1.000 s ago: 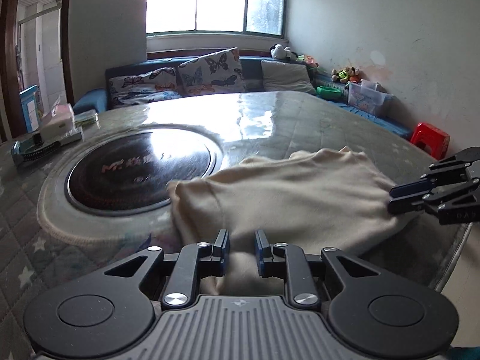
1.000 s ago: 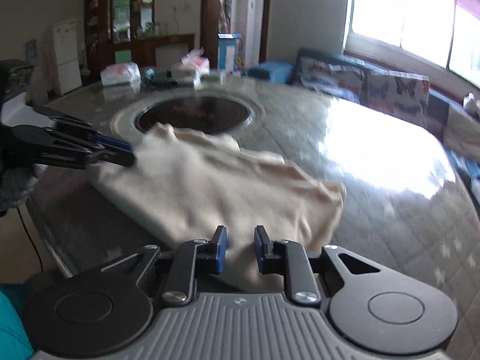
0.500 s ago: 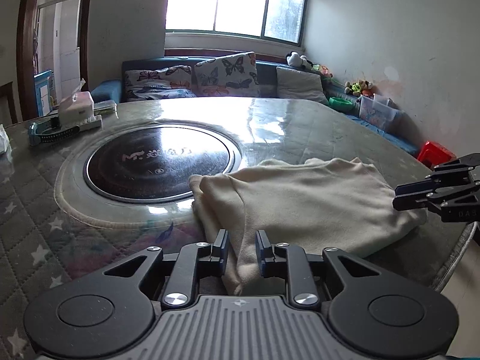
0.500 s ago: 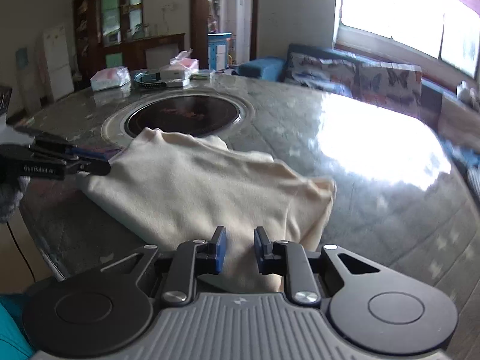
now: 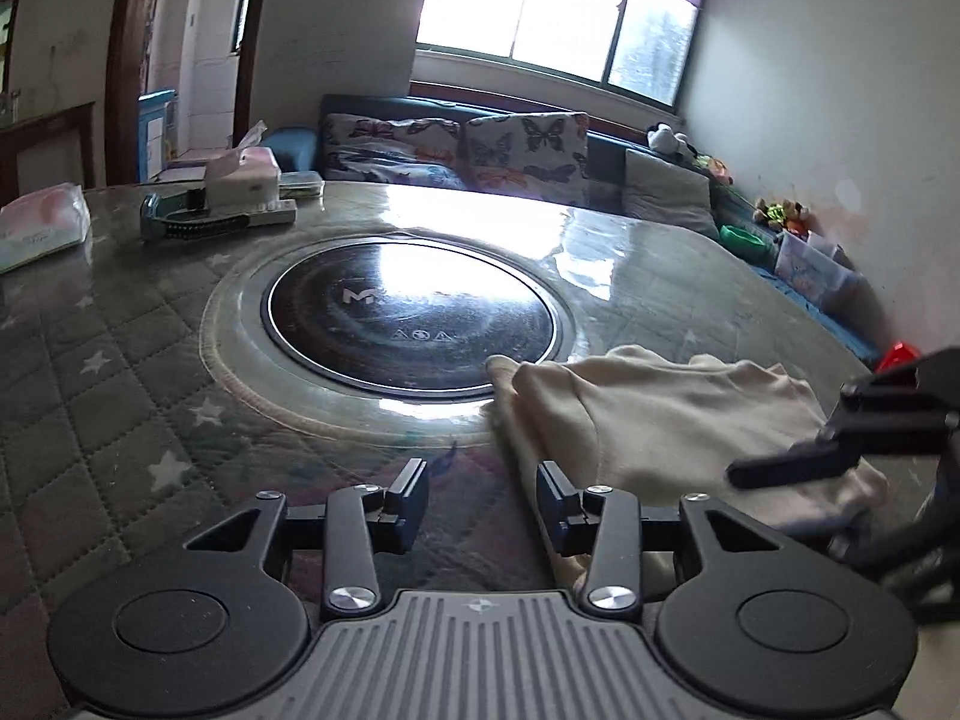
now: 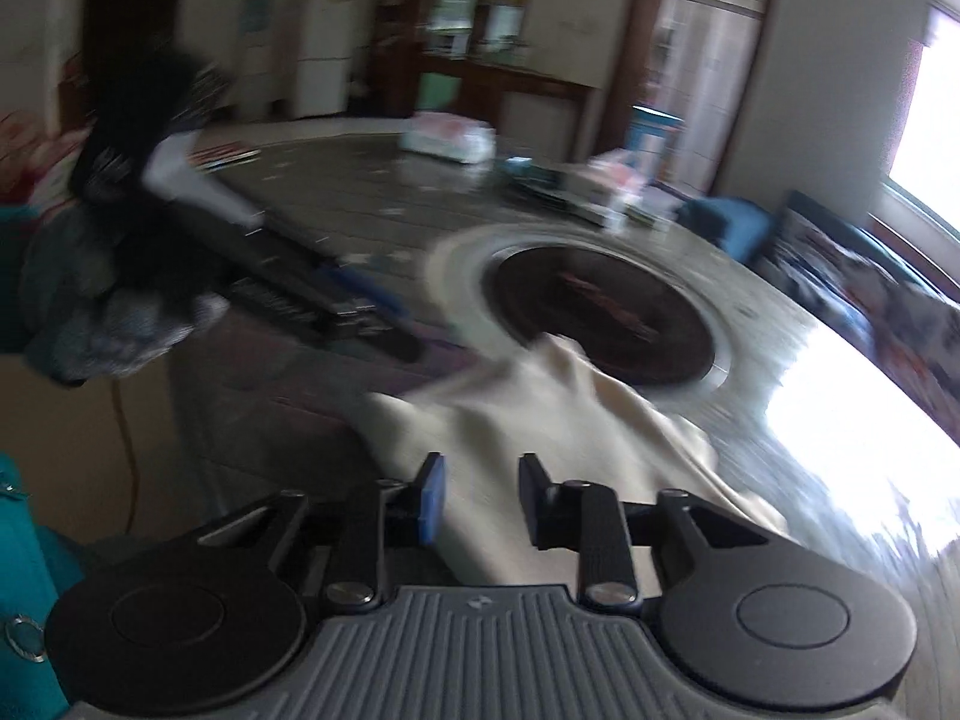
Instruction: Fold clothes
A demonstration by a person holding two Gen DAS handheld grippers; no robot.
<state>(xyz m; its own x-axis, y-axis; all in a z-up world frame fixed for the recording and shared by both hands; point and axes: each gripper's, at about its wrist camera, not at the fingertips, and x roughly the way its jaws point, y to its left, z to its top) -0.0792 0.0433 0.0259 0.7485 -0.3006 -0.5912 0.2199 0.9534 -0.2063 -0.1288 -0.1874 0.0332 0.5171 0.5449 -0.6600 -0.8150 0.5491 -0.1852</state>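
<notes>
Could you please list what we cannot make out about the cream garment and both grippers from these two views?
- Cream garment, left wrist view: its right part is hidden behind the right gripper, so the fold's outline is unknown.
- Cream garment, right wrist view: motion blur smears its edges and layers.
- Left gripper, right wrist view: blurred; its fingers are indistinct there.
- Induction cooktop: glare hides most of its lettering.

My left gripper [image 5: 482, 495]: black linkages, silver screws, blue pads, ribbed grey base; my right gripper [image 6: 477, 495] matches; teal sleeve [image 6: 24, 546] visible.
</notes>
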